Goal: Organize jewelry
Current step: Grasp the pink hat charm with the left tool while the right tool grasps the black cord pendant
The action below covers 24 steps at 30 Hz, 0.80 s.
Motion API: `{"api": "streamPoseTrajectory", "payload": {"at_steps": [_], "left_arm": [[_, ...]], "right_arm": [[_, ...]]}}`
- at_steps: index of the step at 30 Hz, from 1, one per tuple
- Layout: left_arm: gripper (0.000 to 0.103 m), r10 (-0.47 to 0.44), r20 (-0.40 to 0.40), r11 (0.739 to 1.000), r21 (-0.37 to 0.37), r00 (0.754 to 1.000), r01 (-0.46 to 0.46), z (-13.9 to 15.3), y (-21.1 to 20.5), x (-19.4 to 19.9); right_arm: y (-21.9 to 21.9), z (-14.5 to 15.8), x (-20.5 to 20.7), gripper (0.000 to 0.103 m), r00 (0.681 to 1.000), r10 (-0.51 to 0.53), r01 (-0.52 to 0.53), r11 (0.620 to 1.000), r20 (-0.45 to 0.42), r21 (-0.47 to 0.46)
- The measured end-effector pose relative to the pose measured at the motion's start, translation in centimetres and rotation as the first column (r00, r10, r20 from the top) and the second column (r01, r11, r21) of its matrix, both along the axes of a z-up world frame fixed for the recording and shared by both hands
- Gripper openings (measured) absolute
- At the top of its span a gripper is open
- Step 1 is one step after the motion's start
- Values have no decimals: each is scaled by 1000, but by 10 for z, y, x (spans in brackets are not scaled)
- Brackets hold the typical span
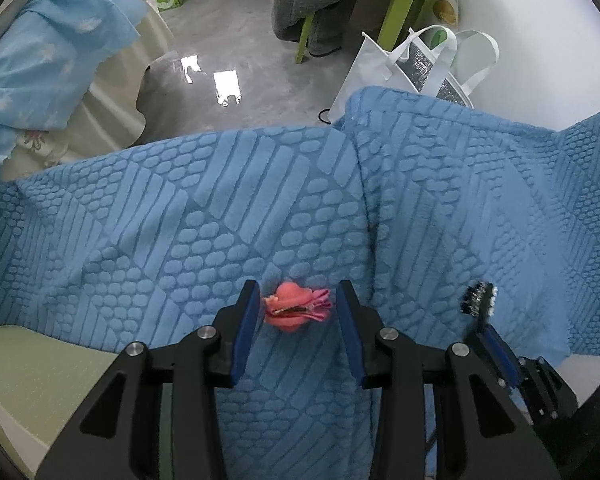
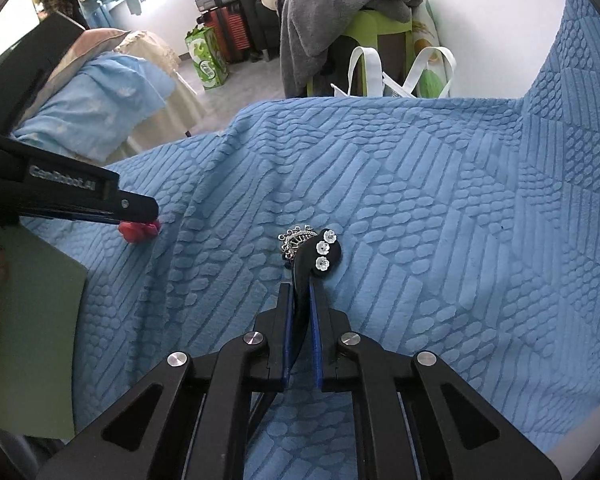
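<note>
Covering most of both views, we see a blue blanket [image 1: 260, 200]. Our left gripper [image 1: 298, 308] stands wide, its jaws on either side of a pink clip [image 1: 296, 307] lying on the blanket. Our right gripper [image 2: 300, 300] is clamped narrow on a black hairpin [image 2: 320, 254] with white flowers.

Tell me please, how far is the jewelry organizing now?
Nothing looks sorted yet; no box or tray shows. In hand: the right hand-held gripper is shut on the black flower hair clip. The left hand-held gripper is open around the pink hair clip on the blue blanket, not yet gripping. Both remain to be placed.
</note>
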<state>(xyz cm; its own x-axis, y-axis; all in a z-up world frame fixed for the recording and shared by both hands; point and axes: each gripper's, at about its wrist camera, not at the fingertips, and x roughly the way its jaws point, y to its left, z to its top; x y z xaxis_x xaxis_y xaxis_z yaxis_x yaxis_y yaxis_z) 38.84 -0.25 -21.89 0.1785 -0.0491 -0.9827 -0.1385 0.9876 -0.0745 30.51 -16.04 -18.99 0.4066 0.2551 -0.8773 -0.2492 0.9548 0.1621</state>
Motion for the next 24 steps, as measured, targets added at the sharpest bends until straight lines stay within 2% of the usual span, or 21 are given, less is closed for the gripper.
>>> {"api": "streamPoseTrajectory", "payload": {"at_steps": [5,9,14,15,16,20,22,24], "left_arm": [[40,7,19,1000,-23,1000,-7,-8,-1,-5],[32,6,41,999,-36,999,-5,-8,-2,-11],[30,-3,69,999,-52,998,7,0,-6,-25],[18,-4,73,998,-62,997,8,3,-6,-29],[0,-4,70,997,-74,998,9,5,-7,-33],[0,-8,82,994,-105,997,17,16,-8,-48],[0,17,72,989,-150,997,-6,16,-3,-53],[0,25,81,988,-152,996,-13,20,-1,-57]], "right_arm": [[-4,1,-2,6,1000,2,-2,1000,-8,24],[-5,5,-4,6,1000,6,-6,999,-9,45],[-2,14,-6,6,1000,23,-24,999,7,46],[-2,16,-7,6,1000,26,-27,998,9,48],[-1,18,-8,6,1000,28,-29,998,12,48],[-2,30,-16,6,999,29,-31,998,34,52],[-2,35,-20,6,999,27,-29,999,47,40],[-2,35,-23,6,999,22,-23,999,40,42]]}}
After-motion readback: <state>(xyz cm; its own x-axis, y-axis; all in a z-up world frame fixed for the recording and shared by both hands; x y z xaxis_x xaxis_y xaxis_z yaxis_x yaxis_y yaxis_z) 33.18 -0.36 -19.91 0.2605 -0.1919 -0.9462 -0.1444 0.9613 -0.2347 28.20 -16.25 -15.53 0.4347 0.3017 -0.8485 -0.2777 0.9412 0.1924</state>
